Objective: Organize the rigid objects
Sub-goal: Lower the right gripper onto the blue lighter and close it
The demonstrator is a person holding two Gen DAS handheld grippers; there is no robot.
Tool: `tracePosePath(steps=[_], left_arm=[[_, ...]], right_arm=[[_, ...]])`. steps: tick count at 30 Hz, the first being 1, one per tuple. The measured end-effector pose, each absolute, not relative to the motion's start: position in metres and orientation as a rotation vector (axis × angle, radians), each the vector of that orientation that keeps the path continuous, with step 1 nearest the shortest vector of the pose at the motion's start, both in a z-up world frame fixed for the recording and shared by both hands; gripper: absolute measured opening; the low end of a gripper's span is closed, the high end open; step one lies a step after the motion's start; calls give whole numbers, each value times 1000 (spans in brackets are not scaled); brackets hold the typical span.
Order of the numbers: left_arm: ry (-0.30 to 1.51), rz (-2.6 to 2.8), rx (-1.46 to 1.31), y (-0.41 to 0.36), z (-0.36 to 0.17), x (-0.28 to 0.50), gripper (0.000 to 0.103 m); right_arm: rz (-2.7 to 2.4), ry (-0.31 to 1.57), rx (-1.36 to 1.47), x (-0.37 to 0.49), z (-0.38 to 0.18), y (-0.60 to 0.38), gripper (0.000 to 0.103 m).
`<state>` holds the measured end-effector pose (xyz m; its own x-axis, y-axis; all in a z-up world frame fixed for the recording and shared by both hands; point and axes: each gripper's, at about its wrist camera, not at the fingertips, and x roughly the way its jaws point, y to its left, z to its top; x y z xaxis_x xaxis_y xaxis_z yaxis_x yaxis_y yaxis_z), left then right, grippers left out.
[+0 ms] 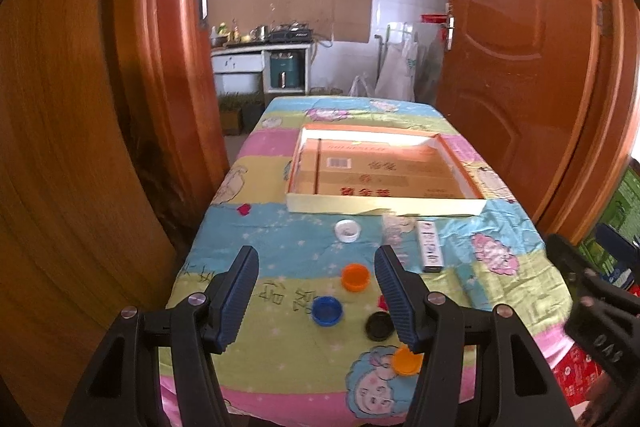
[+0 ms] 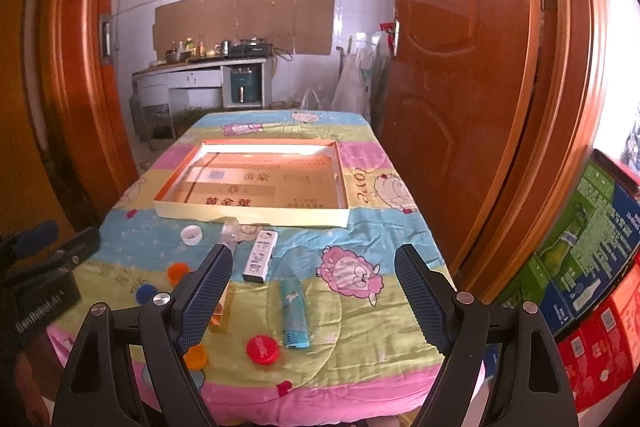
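A shallow cardboard tray (image 1: 384,205) (image 2: 252,217) lies in the middle of the table. In front of it lie bottle caps: white (image 1: 347,230) (image 2: 191,235), orange (image 1: 355,277) (image 2: 178,271), blue (image 1: 327,310) (image 2: 146,291), black (image 1: 379,325), another orange (image 1: 406,361) (image 2: 196,357) and red (image 2: 262,348). A white lighter (image 1: 429,246) (image 2: 260,255) and a blue lighter (image 2: 294,315) lie near them. My left gripper (image 1: 316,267) is open above the caps. My right gripper (image 2: 314,265) is open above the lighters.
The table wears a colourful cartoon quilt (image 2: 360,307). Wooden doors (image 1: 520,67) (image 2: 460,67) stand at both sides. Printed cartons (image 2: 592,247) are stacked at the right. A small clear bottle (image 2: 230,231) lies by the tray's front wall.
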<state>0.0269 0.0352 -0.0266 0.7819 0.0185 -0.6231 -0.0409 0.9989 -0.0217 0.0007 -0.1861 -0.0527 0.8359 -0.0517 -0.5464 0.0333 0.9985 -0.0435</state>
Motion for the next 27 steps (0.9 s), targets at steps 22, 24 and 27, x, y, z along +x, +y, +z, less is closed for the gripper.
tracePosePath(steps=[22, 24, 27], left_arm=[[772, -125, 6, 42, -117, 51, 56], [779, -133, 24, 37, -120, 52, 56], [795, -121, 42, 34, -126, 58, 56]], right_arm=[[9, 766, 22, 40, -138, -204, 84], [10, 780, 22, 43, -142, -203, 84], [15, 793, 28, 46, -147, -204, 84]])
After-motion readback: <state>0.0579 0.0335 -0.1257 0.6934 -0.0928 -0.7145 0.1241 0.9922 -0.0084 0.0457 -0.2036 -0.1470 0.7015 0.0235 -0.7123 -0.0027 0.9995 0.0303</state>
